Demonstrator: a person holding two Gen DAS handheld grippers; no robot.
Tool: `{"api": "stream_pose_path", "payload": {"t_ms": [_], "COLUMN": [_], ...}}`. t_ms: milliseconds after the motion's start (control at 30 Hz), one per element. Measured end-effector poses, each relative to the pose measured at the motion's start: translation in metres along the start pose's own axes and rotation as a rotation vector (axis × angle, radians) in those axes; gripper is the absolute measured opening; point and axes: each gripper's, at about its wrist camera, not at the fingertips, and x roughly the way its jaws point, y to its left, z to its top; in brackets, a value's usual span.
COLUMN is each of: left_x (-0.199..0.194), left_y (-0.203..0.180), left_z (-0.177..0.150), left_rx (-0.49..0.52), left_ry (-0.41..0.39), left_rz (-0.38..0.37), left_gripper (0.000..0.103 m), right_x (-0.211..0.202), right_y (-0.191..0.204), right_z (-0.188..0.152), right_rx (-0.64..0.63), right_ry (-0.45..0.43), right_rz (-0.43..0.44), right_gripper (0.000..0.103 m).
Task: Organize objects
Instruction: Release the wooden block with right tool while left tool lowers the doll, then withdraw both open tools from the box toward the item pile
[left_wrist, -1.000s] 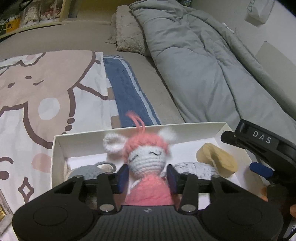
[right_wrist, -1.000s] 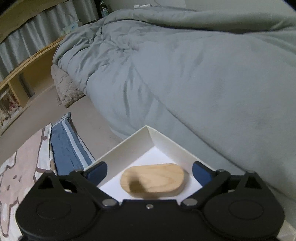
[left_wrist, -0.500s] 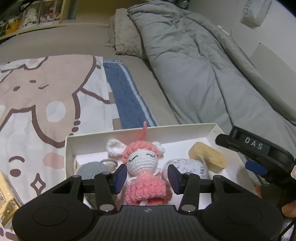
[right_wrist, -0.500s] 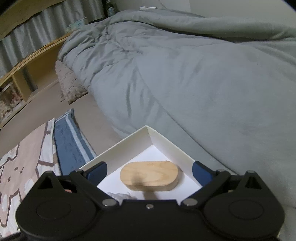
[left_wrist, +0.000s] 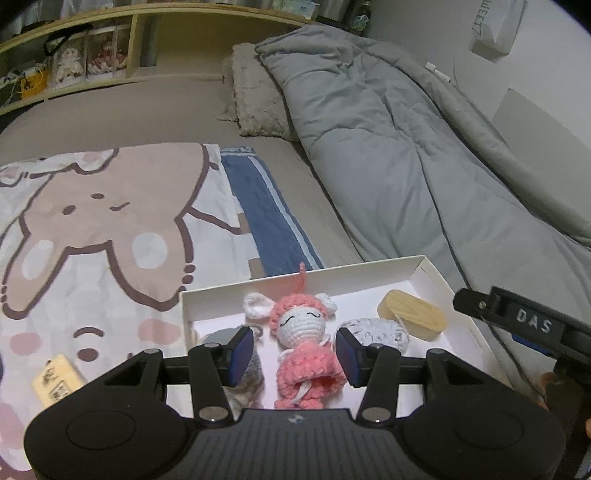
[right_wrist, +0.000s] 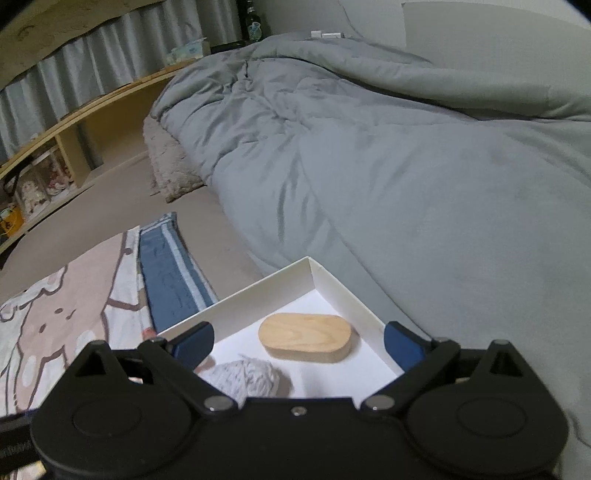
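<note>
A white shallow box (left_wrist: 295, 282) lies on the bed. In it lie a pink crocheted doll (left_wrist: 303, 343), a dark grey knitted toy (left_wrist: 245, 369), a light grey knitted toy (left_wrist: 376, 332) and an oval wooden block (left_wrist: 412, 314). My left gripper (left_wrist: 295, 352) is open above the box, its pads either side of the doll and apart from it. My right gripper (right_wrist: 297, 343) is open and empty above the box's right corner (right_wrist: 325, 280), over the wooden block (right_wrist: 306, 334) and the light grey toy (right_wrist: 245, 374). Its body shows at the right of the left wrist view (left_wrist: 532, 325).
A cartoon-print blanket (left_wrist: 92, 229) and a blue striped towel (left_wrist: 266, 218) lie left of and beyond the box. A small yellow tile (left_wrist: 55, 378) lies on the blanket at the left. A grey duvet (right_wrist: 369, 147) fills the right. A wooden shelf (left_wrist: 92, 48) stands behind.
My left gripper opened and let the pink doll down into the box, then drew back and up. My right gripper also drew back a little.
</note>
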Motion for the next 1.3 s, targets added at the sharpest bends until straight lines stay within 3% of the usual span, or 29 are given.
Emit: {"api": "stream_pose_path", "payload": {"t_ms": [300,567,767,1300], "left_x": [-0.035,-0.064,-0.084,-0.134], "left_y": [0.0,0.003,0.009,0.024], "left_z": [-0.006,-0.016,-0.028,-0.062], "left_rx": [0.023,0.028,0.039,0.132], "left_ry": [-0.013,-0.029,-0.047,-0.09], "left_rz": [0.016,0.023,0.021,0.001], "left_gripper": [0.06,0.088,0.1,0.103], "right_x": [-0.046,-0.075,-0.091,-0.135], "right_y": [0.001,-0.001,-0.001,0.004], "right_z": [0.003,-0.016,-0.031,-0.065], "right_rx": [-0.003,-0.092,-0.134,-0.193], "right_ry": [0.007,0.004,0.014,-0.004], "right_rz": [0.048,0.009,0.005,-0.016], "right_gripper": [0.1,0.1,0.1,0.103]}}
